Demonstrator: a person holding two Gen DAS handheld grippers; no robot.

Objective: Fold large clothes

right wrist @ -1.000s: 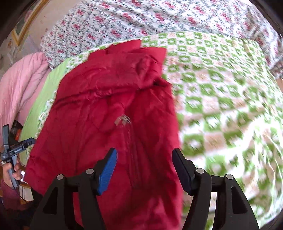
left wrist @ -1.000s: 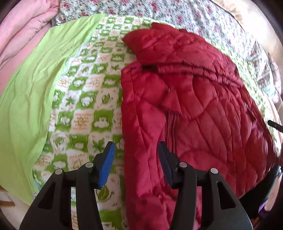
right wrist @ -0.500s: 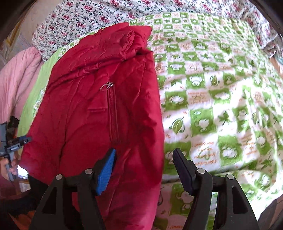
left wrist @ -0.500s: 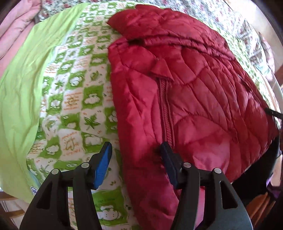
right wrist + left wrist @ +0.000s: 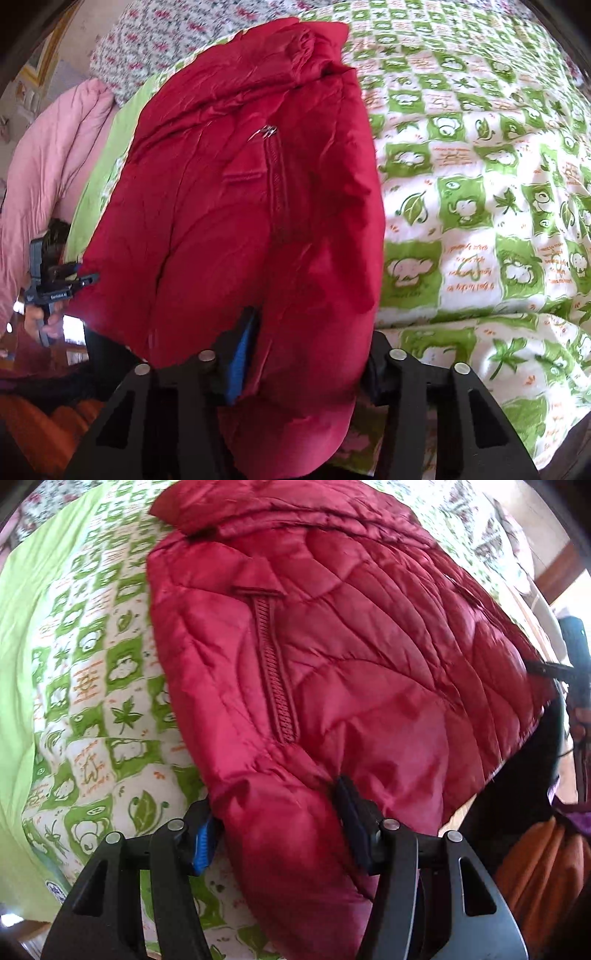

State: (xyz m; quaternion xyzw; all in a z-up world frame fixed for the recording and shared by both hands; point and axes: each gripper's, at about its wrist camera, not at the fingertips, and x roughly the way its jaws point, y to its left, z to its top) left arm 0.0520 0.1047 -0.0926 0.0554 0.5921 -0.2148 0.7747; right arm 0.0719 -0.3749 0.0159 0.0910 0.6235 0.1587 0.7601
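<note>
A red quilted jacket (image 5: 332, 646) lies on the bed, with a pocket zip (image 5: 275, 672) on its near side. In the left wrist view my left gripper (image 5: 277, 830) is open, its jaws wide on either side of the jacket's near hem, which bulges between them. In the right wrist view the same jacket (image 5: 229, 206) fills the middle, and my right gripper (image 5: 306, 365) is open with the other end of the hem between its jaws. The right finger's pad there is hidden by cloth.
The bed carries a green-and-white patterned cover (image 5: 480, 184) with a plain lime sheet (image 5: 22, 635) at its left. A pink quilt (image 5: 40, 158) and a floral cover (image 5: 173, 44) lie beyond. The left gripper (image 5: 55, 273) shows at the jacket's far corner in the right wrist view.
Both grippers have moved down and forward onto the jacket's near hem. The cloth now sits between the jaws of each. Both stay open.
</note>
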